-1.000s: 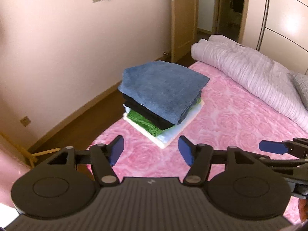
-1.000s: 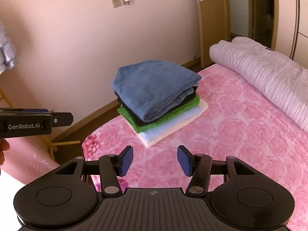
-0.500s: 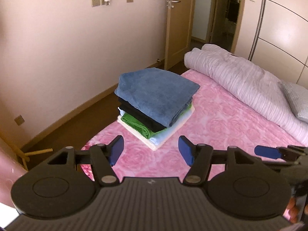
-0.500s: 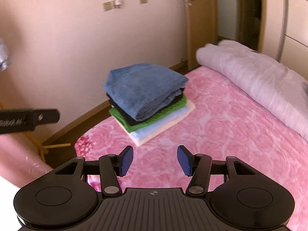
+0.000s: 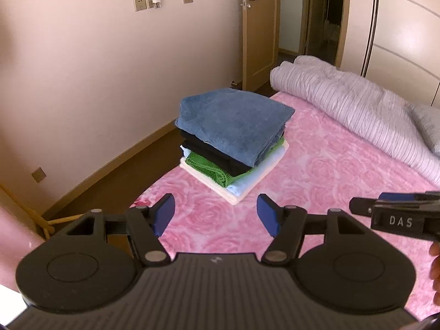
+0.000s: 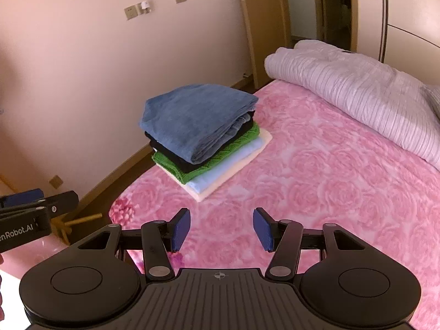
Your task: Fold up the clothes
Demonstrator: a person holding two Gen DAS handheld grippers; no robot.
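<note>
left wrist view: the left gripper point(image 5: 216, 214) hangs over the near corner of the bed point(image 5: 343, 181), its blue fingers point(image 5: 164, 213) spread wide with nothing between them. a bit ahead sits the stack of folded clothes point(image 5: 233, 143) on the pink rose-print cover, close to the bed's edge by the wall. blue towel-like piece point(image 5: 236, 121) on top, then black, green, light blue and cream at the bottom. a rolled striped duvet point(image 5: 354, 107) lies along the far side. the right gripper point(image 5: 396, 214) pokes in from the right edge, but from here i can't tell how its fingers stand.

right wrist view: the right gripper point(image 6: 221, 227) also floats above the cover, fingers point(image 6: 262, 229) spread apart, empty. the stack of folded clothes point(image 6: 203, 134) is well ahead of it, untouched, tidy. the left gripper point(image 6: 33, 214) shows at the left edge, side on. the door point(image 6: 264, 24) stands behind in the corner.
</note>
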